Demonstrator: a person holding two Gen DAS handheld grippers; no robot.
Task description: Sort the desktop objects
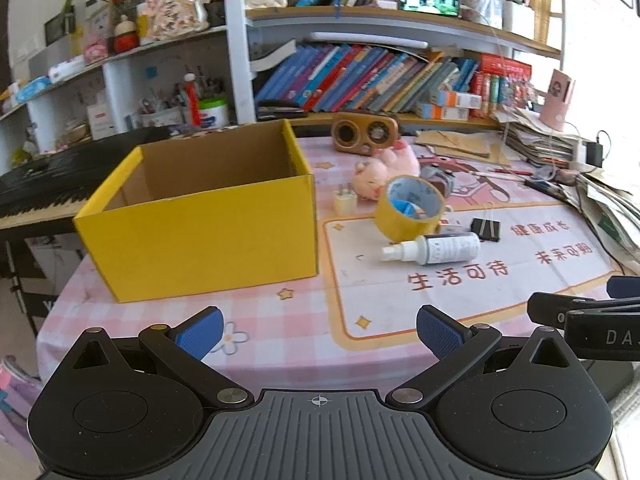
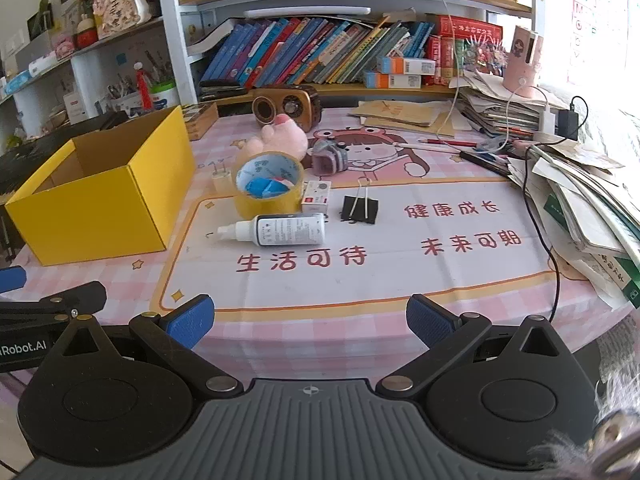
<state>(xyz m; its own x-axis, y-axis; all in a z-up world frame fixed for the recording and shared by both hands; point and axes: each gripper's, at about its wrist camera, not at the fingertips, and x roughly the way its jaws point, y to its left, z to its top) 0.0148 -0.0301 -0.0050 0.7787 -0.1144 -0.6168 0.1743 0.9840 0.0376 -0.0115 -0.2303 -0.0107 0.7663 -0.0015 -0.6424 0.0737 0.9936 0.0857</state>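
Note:
An open yellow cardboard box [image 1: 200,236] [image 2: 96,208] stands empty on the left of the desk. To its right lie a white spray bottle [image 1: 436,249] [image 2: 276,230], a roll of yellow tape [image 1: 408,208] [image 2: 268,184], a black binder clip [image 1: 486,229] [image 2: 360,208], a white plug [image 1: 345,200] [image 2: 221,179], a small white box [image 2: 317,196], a pink plush pig [image 1: 384,172] [image 2: 280,138] and a small grey toy [image 2: 330,156]. My left gripper [image 1: 320,330] is open and empty at the near desk edge. My right gripper [image 2: 310,320] is open and empty there too.
A wooden speaker [image 1: 366,131] [image 2: 286,104] stands at the back below shelves of books [image 2: 320,52]. Stacked papers and cables [image 2: 580,192] crowd the right side. A keyboard piano [image 1: 48,184] sits left of the desk. The desk has a pink mat [image 2: 400,272].

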